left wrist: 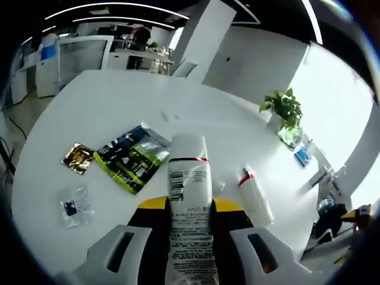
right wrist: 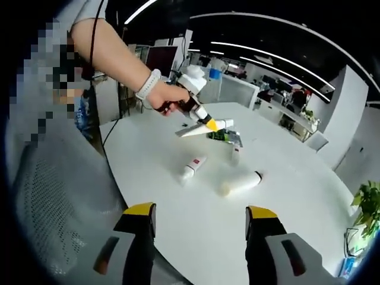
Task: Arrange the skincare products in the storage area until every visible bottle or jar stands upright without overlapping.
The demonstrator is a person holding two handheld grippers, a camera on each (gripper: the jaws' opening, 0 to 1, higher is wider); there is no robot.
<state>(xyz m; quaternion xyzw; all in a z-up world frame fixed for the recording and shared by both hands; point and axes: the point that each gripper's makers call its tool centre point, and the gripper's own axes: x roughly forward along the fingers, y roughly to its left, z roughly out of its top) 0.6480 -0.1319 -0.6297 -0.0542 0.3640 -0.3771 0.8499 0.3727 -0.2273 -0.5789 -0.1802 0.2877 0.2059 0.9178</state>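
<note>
Two claws are at work over a round white desk (left wrist: 119, 107). In the left gripper view, the left claw (left wrist: 190, 237) is clamped on a white tube (left wrist: 190, 202) with a red band near its cap, held off the desk and pointing away from the camera. Just to its right a smaller white bottle (left wrist: 255, 193) with a red band lies on its side on the desk. To the left lie a green and dark sachet pack (left wrist: 132, 155), a gold packet (left wrist: 78, 157) and a small clear bag (left wrist: 74, 205). A potted plant (left wrist: 285, 110) stands at the far edge.

In the right gripper view, the right claw (right wrist: 200, 222) hovers with its jaws wide apart and nothing between them. Ahead of it, two bottles lie flat on the desk: a small white one with a red mark (right wrist: 192, 169) and a pale cream one (right wrist: 240, 183). A third small bottle (right wrist: 235, 155) is beyond them. A person's hand (right wrist: 163, 95) holds the left claw above the desk, with the tube in it.
</note>
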